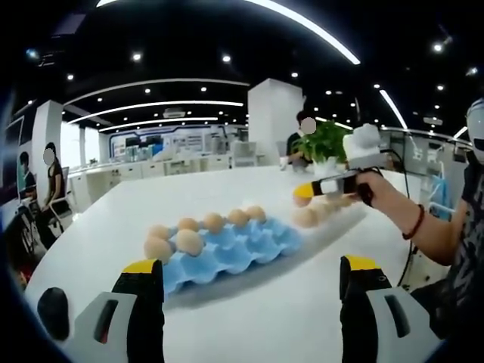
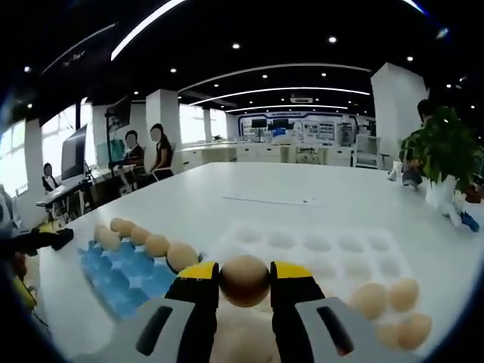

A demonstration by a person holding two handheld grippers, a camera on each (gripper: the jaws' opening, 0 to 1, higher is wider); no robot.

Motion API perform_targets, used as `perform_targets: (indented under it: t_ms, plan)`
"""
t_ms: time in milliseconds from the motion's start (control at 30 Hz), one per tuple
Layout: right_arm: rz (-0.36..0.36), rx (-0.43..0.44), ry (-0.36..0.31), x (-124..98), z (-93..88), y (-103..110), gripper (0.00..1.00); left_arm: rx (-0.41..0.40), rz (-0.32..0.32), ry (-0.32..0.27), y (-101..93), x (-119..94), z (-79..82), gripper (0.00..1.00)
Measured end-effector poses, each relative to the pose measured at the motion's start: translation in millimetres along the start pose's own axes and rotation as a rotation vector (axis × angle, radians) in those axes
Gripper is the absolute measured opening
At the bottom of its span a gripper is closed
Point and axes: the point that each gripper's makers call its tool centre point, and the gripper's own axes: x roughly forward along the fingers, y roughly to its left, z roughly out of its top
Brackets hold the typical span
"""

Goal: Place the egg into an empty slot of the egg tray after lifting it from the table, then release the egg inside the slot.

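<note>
Carrying comes next: right gripper (image 2: 244, 283) has its yellow-tipped jaws pinched on a brown egg (image 2: 244, 279), held clear of the white table (image 2: 302, 189), so the lift looks done and the transfer to the blue egg tray (image 2: 121, 276) remains. Advice for the carry: keep squeeze steady and no firmer (shell will not forgive a hard pinch), travel level, come down vertically over an open cup, seat the egg before spreading the jaws. Right gripper view shows eggs along the tray's far edge, blue cups free nearer, loose eggs (image 2: 393, 302) on the table at right, and a pale dimpled tray (image 2: 318, 246) beyond the jaws. Left gripper view gives the side-on picture: blue egg tray (image 1: 234, 253) with a row of eggs (image 1: 204, 227) plus one in a second row, many cups empty, and the right gripper (image 1: 306, 193) in the person's hand (image 1: 378, 189) beyond the tray's far end. Left gripper (image 1: 253, 276) hangs with jaws spread, holding nothing, short of the tray.
</note>
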Motion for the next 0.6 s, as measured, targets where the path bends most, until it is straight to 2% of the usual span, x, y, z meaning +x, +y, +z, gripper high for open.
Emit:
perform_targets:
  t_ms: [600]
  plan:
    - [0.101,-0.047,-0.016,8,10.1,45,0.27,-0.002,0.021,0.0,6.8,-7,-1.4,0.99]
